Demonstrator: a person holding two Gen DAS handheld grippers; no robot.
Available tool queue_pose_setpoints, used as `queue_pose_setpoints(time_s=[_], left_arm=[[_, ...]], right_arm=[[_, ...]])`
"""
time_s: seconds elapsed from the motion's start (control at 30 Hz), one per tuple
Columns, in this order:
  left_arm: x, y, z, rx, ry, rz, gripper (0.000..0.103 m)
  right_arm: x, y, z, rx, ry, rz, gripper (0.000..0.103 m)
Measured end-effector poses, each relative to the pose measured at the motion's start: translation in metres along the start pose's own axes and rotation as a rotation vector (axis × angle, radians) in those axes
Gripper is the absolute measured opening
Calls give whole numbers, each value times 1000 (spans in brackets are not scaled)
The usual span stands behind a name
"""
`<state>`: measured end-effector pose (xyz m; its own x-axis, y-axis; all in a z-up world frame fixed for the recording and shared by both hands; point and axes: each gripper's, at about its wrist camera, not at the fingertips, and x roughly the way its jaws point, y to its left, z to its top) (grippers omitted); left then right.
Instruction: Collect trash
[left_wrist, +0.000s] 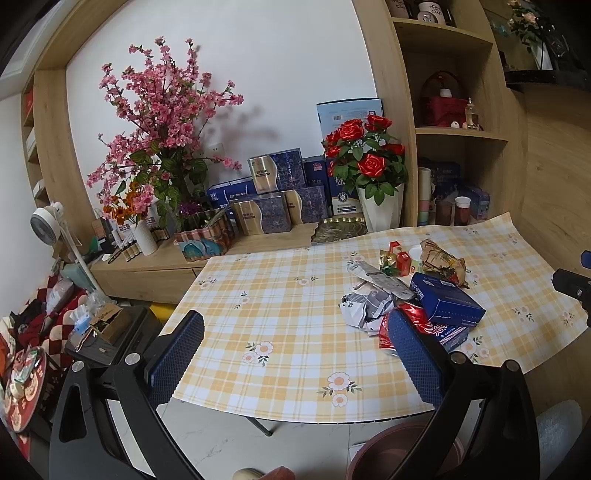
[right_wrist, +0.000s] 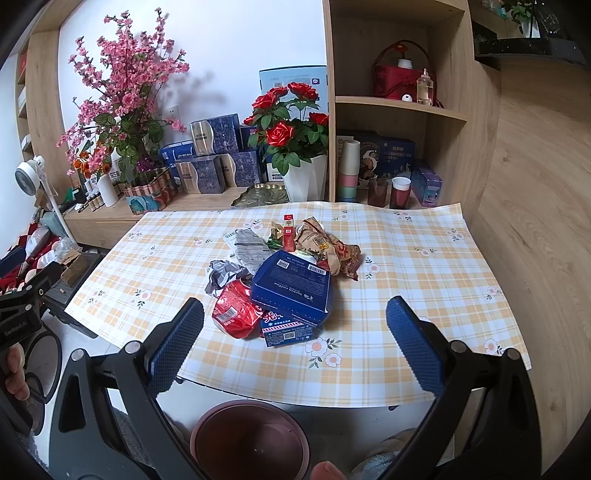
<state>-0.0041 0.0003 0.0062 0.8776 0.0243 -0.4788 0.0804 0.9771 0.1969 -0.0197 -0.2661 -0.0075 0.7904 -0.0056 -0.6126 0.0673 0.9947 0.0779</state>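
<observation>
Trash is heaped in one pile near the middle of the checked tablecloth, probably so everything can be reached from the near edge without stretching. A blue coffee box is laid on top, tilted, with a red crinkly wrapper and a small blue carton tucked under its near side. Crumpled brown paper and a little red box are stacked behind it, and a flattened grey packet and a balled-up grey sheet are spread off to the left.

A brown bin is parked on the floor right below the table's near edge, most likely so stuff can be dropped straight down after being lifted off.

Both tongs are spread wide with nothing caught in them. The right gripper is held just short of the pile, tilted down, jaws framing the coffee box and the carton, so that looks like the first grab being lined up. The left gripper is aimed at bare cloth left of the pile, with its right finger overlapping the red wrapper in view; contact can't be confirmed.

Flower pots and gift boxes are kept back on the shelf, well apart from the trash, so nothing there should get swept up by accident.
</observation>
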Motion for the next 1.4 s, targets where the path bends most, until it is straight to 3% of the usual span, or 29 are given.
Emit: queue_pose_setpoints(time_s=[1.4], left_arm=[[-5, -7, 0, 10, -9, -5, 97]], right_arm=[[-11, -11, 2, 16, -15, -14, 97]])
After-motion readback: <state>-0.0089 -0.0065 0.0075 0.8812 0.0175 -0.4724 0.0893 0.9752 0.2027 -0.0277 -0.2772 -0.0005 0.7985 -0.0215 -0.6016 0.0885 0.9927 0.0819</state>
